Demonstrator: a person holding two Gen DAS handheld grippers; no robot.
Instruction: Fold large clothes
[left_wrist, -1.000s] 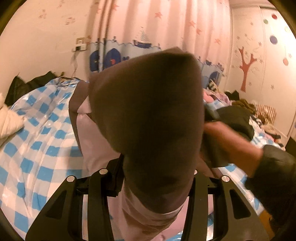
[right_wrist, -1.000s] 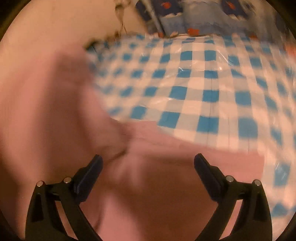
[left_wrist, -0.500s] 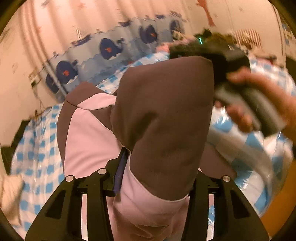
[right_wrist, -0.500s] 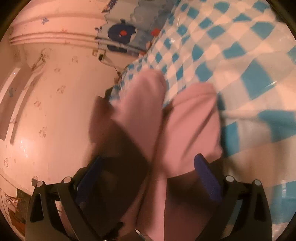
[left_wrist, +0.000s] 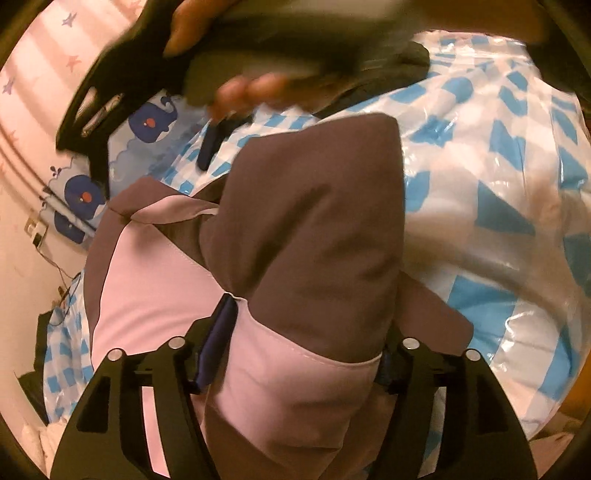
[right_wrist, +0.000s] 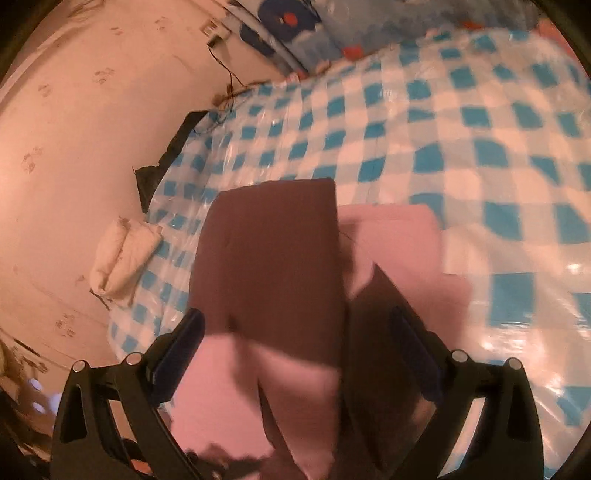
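Observation:
A brown and pink garment (left_wrist: 295, 229) lies bunched on the blue-checked bed cover (left_wrist: 498, 177). Its thick fold sits between the fingers of my left gripper (left_wrist: 306, 332). The jaws are opening, and the left pad shows blue beside the cloth. In the right wrist view the same garment (right_wrist: 269, 258) runs from the bed up between the wide fingers of my right gripper (right_wrist: 295, 325), brown panel over pink, with no pad pressing on it. The right gripper (left_wrist: 110, 92) also crosses the top of the left wrist view, blurred, held by a hand (left_wrist: 251, 88).
The wall (right_wrist: 74, 129) runs close along the bed's left side, with a white folded bundle (right_wrist: 122, 254) and a black cloth (right_wrist: 166, 158) against it. A whale-print curtain (left_wrist: 147, 122) hangs at the far end. Bare checked cover (right_wrist: 480, 129) spreads to the right.
The left view has rolled and dropped toward the bed, and the left fingers stand wider around the fold. The hand with the right gripper has swung across above the garment.

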